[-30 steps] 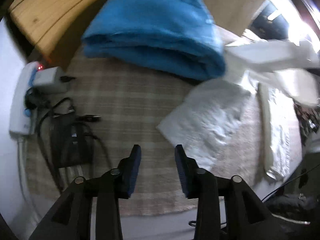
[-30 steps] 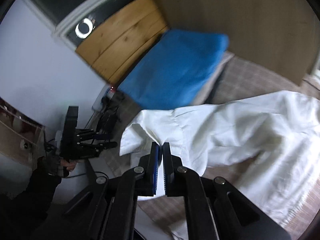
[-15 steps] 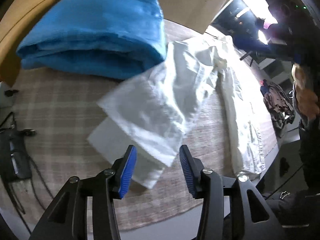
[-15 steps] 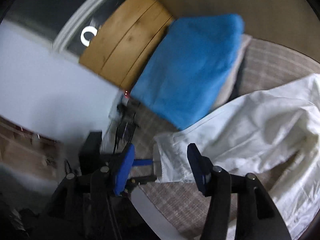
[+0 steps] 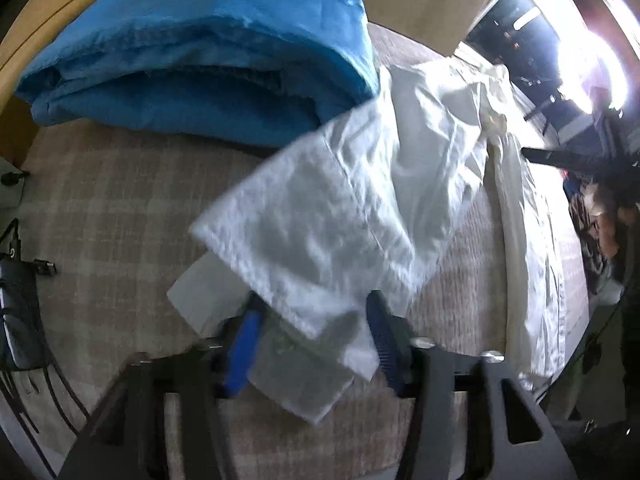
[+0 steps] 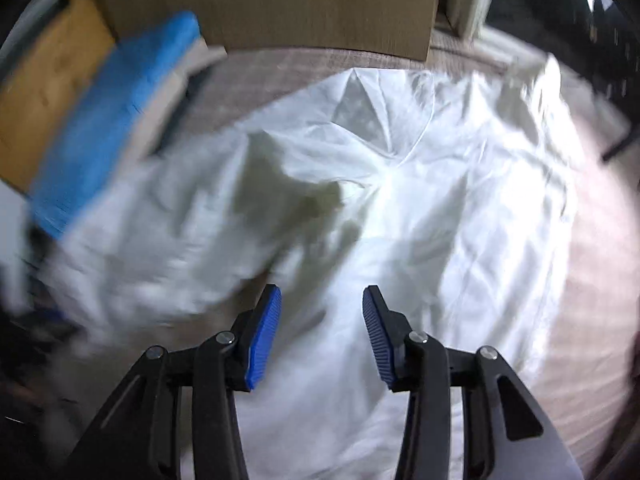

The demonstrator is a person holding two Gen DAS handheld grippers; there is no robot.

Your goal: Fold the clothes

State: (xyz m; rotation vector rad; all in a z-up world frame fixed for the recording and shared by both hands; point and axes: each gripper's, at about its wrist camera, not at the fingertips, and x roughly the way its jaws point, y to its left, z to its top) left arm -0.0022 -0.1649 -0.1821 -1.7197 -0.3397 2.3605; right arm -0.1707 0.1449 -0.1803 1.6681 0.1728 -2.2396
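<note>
Here — shirt sleeve (image 5: 316,240) between left claw (image 5: 314,340)

A white shirt (image 5: 360,208) of thin, wrinkled cloth lies spread on a checked bed cover. Its sleeve (image 5: 304,248) is folded back on itself, and the cuffed end sits between the pads of the left gripper (image 5: 316,344), whose jaws are closing. From there the sleeve runs up and away toward the body of the shirt, off to that gripper's right. Seen from the right gripper (image 6: 322,328), the shirt (image 6: 420,220) lies front up directly below and ahead, its open collar (image 6: 368,120) at the far end, the cloth creased and partly bunched to the left.
</note>
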